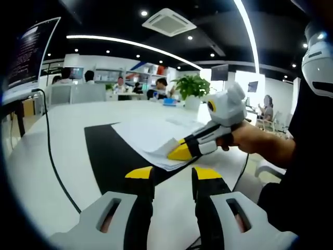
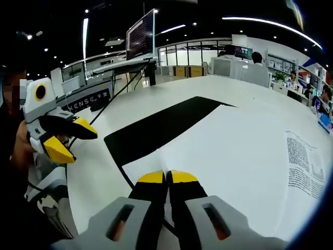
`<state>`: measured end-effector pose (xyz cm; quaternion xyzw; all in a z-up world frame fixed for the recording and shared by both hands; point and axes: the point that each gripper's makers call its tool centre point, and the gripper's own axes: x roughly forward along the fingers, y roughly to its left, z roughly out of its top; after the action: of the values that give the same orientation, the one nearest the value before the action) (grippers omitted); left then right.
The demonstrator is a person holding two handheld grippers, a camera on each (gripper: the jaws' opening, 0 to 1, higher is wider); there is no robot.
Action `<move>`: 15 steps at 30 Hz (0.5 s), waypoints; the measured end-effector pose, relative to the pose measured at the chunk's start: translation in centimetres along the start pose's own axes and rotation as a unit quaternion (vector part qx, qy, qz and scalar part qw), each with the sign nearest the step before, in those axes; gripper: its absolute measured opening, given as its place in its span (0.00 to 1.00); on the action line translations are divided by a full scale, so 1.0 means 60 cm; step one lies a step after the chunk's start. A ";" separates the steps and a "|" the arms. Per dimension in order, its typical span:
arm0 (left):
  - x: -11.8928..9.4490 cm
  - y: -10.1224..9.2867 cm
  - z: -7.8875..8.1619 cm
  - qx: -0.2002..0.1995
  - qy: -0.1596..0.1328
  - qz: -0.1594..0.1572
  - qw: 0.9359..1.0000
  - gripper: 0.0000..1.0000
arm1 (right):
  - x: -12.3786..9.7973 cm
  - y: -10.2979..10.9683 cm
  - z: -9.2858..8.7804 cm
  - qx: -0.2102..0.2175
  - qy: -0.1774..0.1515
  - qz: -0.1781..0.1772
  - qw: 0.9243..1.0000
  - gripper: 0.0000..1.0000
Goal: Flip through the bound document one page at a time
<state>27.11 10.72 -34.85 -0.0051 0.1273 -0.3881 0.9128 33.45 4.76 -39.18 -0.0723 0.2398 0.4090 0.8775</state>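
Right gripper (image 2: 167, 177) on page (image 2: 234, 156) corner

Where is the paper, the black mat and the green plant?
paper (image 2: 229, 151): right gripper view, blank middle of the top page.
black mat (image 2: 161, 127): right gripper view, bare strip left of the paper.
plant (image 1: 191, 86): left gripper view, its leaves, at the table's far end.

A white table (image 1: 62, 140) carries everything. A black mat (image 2: 156, 130) lies on it. The bound document (image 2: 234, 156) rests on the mat.
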 end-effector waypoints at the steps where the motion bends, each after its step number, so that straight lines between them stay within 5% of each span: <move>1: 0.001 -0.001 0.000 0.001 0.001 -0.001 1.000 0.31 | 0.000 0.000 0.000 -0.002 -0.002 0.001 1.000 0.04; 15: 0.005 0.001 0.000 0.002 0.004 -0.004 1.000 0.31 | 0.003 0.007 0.001 -0.008 0.001 -0.004 1.000 0.10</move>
<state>27.35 10.54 -34.94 -0.0026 0.1305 -0.3918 0.9108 33.23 5.17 -39.18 -0.0805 0.2376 0.4075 0.8780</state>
